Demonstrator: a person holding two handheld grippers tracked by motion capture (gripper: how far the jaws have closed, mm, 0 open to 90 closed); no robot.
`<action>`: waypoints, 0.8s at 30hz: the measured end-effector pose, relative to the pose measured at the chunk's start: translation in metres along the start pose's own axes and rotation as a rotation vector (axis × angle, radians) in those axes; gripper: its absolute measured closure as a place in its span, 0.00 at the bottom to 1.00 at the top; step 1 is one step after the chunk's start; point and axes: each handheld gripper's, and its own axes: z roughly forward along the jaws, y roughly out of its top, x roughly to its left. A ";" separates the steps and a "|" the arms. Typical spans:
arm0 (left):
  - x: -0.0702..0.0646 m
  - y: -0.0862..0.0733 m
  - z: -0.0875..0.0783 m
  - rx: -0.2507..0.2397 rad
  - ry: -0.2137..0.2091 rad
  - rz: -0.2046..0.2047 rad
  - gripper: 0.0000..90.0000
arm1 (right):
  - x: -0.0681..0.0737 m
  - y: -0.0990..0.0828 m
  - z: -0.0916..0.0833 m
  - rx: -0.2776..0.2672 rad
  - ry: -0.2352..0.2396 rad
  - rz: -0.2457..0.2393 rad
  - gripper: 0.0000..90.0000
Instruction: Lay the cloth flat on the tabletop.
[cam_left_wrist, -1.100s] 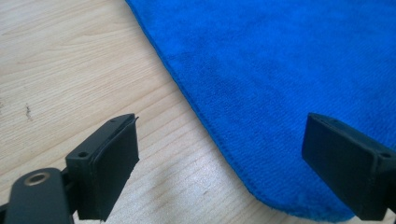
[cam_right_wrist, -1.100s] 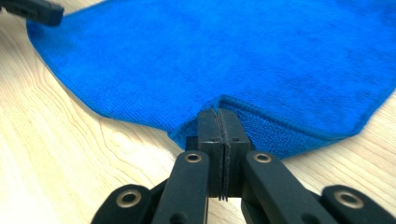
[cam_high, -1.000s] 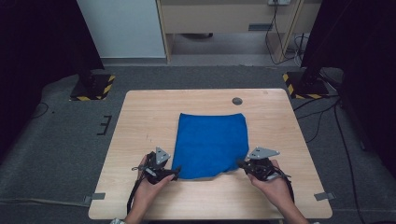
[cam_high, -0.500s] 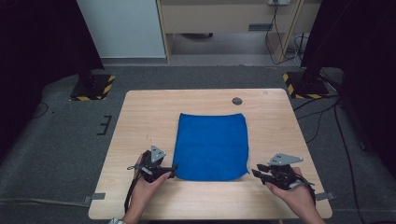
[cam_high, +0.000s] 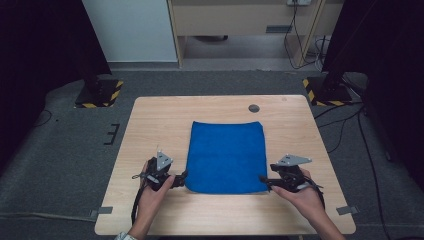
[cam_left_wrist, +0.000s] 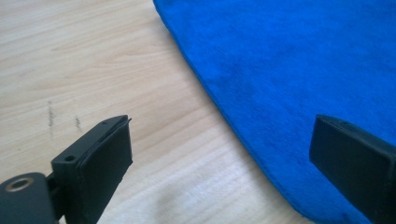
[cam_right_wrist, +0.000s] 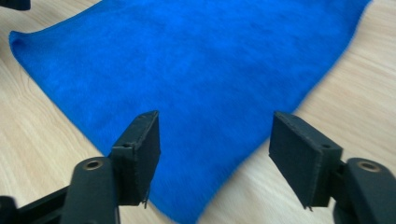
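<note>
High view shows the blue cloth (cam_high: 226, 156) lying flat on the table (cam_high: 150, 120), between the two grippers. Left gripper (cam_left_wrist: 219, 163) has its jaws spread wide over the cloth's near corner and holds nothing. Right gripper (cam_right_wrist: 214, 158) has just been opening; its jaws stand apart over the other near corner, pressing nothing.

We see our right gripper (cam_right_wrist: 215, 154) over the near corner of the blue cloth (cam_right_wrist: 196, 70) on the wooden table (cam_right_wrist: 355, 98), its jaws just opening, pads clear of the fabric.
</note>
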 end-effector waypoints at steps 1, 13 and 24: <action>0.003 -0.001 0.000 0.001 0.003 -0.003 0.05 | 0.002 0.002 0.003 0.000 -0.001 -0.011 0.34; 0.033 -0.010 -0.002 -0.008 0.005 -0.035 0.06 | 0.037 0.039 0.049 -0.026 0.035 -0.046 0.22; 0.035 -0.007 -0.002 -0.010 -0.011 -0.038 0.06 | 0.075 0.057 0.081 0.014 0.090 -0.113 0.17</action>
